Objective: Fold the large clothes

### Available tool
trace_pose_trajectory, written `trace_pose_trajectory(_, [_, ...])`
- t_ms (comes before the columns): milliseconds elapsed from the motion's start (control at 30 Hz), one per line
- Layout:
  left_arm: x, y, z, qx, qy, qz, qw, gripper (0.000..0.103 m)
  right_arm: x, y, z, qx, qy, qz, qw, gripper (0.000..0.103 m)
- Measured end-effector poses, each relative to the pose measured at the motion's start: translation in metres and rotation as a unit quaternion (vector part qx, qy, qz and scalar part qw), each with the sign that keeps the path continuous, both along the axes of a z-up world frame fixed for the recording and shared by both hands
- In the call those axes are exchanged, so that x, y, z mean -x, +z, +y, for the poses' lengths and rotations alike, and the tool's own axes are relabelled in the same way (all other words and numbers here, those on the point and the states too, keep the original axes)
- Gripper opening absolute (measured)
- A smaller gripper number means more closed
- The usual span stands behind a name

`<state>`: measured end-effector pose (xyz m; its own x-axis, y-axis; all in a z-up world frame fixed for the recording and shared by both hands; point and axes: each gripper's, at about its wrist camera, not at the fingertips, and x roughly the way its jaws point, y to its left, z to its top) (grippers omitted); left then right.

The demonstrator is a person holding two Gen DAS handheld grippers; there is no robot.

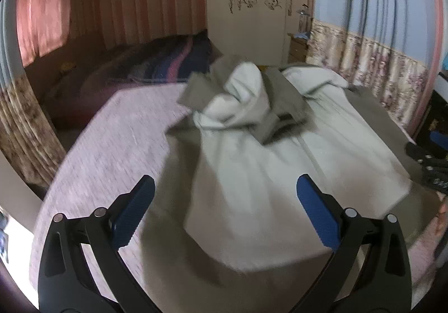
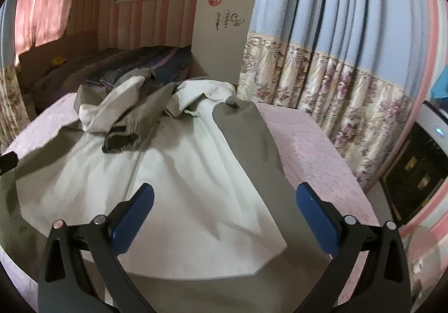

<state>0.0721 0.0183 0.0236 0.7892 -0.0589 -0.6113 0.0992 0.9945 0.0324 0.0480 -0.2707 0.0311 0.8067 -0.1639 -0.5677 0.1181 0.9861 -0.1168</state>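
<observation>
Jacket [image 1: 252, 167] spread lining-up on pink bedspread [image 1: 112, 145], directly ahead of and below both grippers. Pale lining on top, olive outer cloth showing along edges. Sleeves [image 1: 238, 100] heaped in loose tangle at far end, beyond fingertips, cuff [image 2: 120, 142] lying open atop lining.

Left gripper [image 1: 225, 215]: jaws spread wide, nothing held, hovering over near hem, slightly left of garment's middle. Right gripper [image 2: 224, 217]: likewise wide open, empty, poised above near lining edge; olive panel [image 2: 246, 145] running away ahead and to right of its right finger.

Step in hand, by judgement: early laying-out, before any fold. Body fairly flat near grippers, far end not sorted.

Next move likely calls for reaching forward past lining to sleeve heap, pinching one cuff or sleeve end per gripper, drawing each clear and flat. Thin pinch needed, single layer only, to avoid dragging body cloth along.

Wardrobe [image 1: 252, 18] and curtain [image 2: 336, 46] beyond bed, well clear of work.
</observation>
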Motion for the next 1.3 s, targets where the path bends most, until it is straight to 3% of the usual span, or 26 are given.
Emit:
trace_pose_trajectory(100, [-0.018,0.005,0.003,-0.01,0.005,-0.008,0.9999,0.1,-0.019,0.003,-0.009,-0.03,0.016,0.007,0.999,0.101])
trace_pose_trajectory(233, [-0.054,0.007,0.003,0.002,-0.019,0.016,0.9997,0.1,-0.054,0.002,-0.012,-0.051,0.043,0.03,0.997,0.101])
trace_pose_trajectory(400, [-0.093,0.012,-0.01,-0.006,-0.058,0.017,0.9982,0.1,-0.088,0.008,-0.002,-0.027,0.07,0.033,0.997,0.101])
trace_pose_trajectory(567, [-0.136,0.007,-0.007,-0.004,-0.069,0.035,0.997,0.1,-0.114,0.01,0.006,-0.013,0.086,0.042,0.995,0.101])
trace_pose_trajectory(633, [-0.154,0.003,0.0,0.001,-0.06,0.049,0.997,0.1,-0.128,0.012,0.006,0.015,0.084,0.044,0.995,0.101])
trace_pose_trajectory(767, [-0.186,-0.013,0.009,0.004,-0.054,0.074,0.9958,0.1,-0.165,0.01,-0.007,0.045,0.076,0.073,0.993,0.079])
trace_pose_trajectory(867, [-0.205,-0.031,0.015,-0.002,-0.048,0.099,0.9939,0.095,-0.191,-0.006,-0.018,0.048,0.073,0.115,0.989,0.077])
trace_pose_trajectory(1000, [-0.217,-0.055,0.034,0.024,-0.032,0.139,0.9895,0.094,-0.21,-0.029,-0.031,0.083,0.051,0.15,0.984,0.076])
trace_pose_trajectory(1167, [-0.221,-0.087,0.069,-0.002,0.024,0.16,0.9868,0.094,-0.218,-0.056,-0.054,0.087,0.023,0.185,0.979,0.076])
trace_pose_trajectory(1300, [-0.23,-0.11,0.071,-0.012,0.016,0.197,0.9801,0.085,-0.22,-0.069,-0.066,0.094,0.009,0.199,0.975,0.075])
